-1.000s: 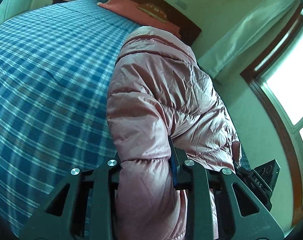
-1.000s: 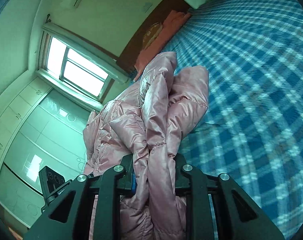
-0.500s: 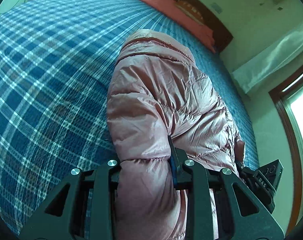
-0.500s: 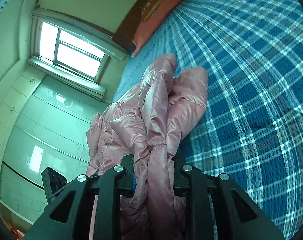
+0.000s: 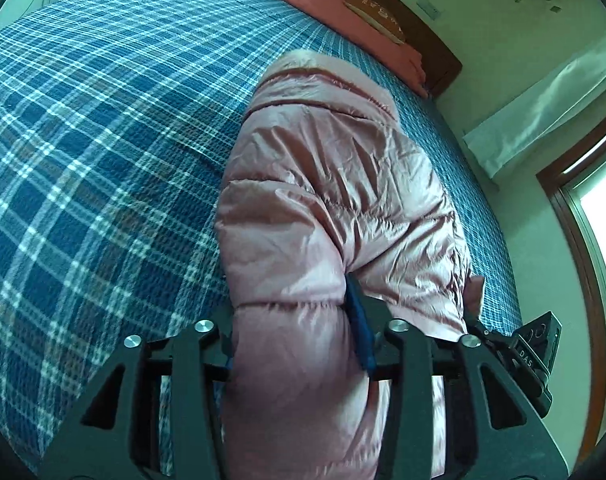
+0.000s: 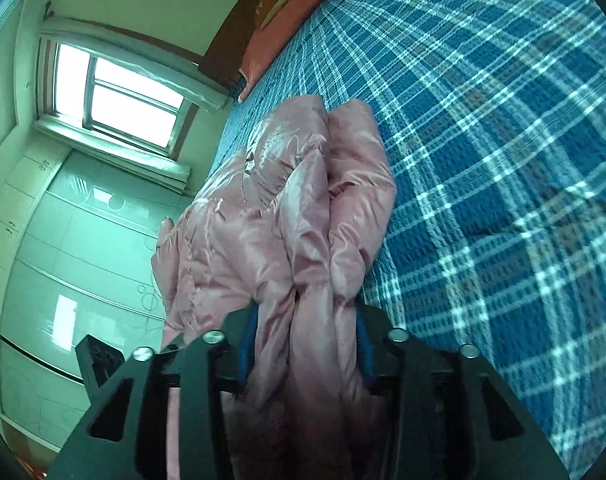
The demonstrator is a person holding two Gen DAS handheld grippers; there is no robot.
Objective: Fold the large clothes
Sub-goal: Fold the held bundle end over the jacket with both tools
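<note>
Both grippers letting go of the jacket on the bed

The jacket (image 5: pixel 327 208) is lying ahead of the fingers, with bare plaid bed (image 5: pixel 103 140) spreading wide beyond it. The left gripper (image 5: pixel 299 336) and right gripper (image 6: pixel 303 340) are tilting down, jaws opening, padded folds still bulging between them and touching the pads.

You see pink, shiny quilted jacket (image 5: pixel 335 208) on bedspread (image 5: pixel 103 128), blue plaid crossed with white lines. Salmon-red pillow (image 5: pixel 343 28) against dark brown headboard (image 5: pixel 431 36). Your grippers: black frames, blue pads (image 6: pixel 245 344). Pale walls, brown window frame (image 5: pixel 571 216), white curtain (image 5: pixel 543 112).
</note>
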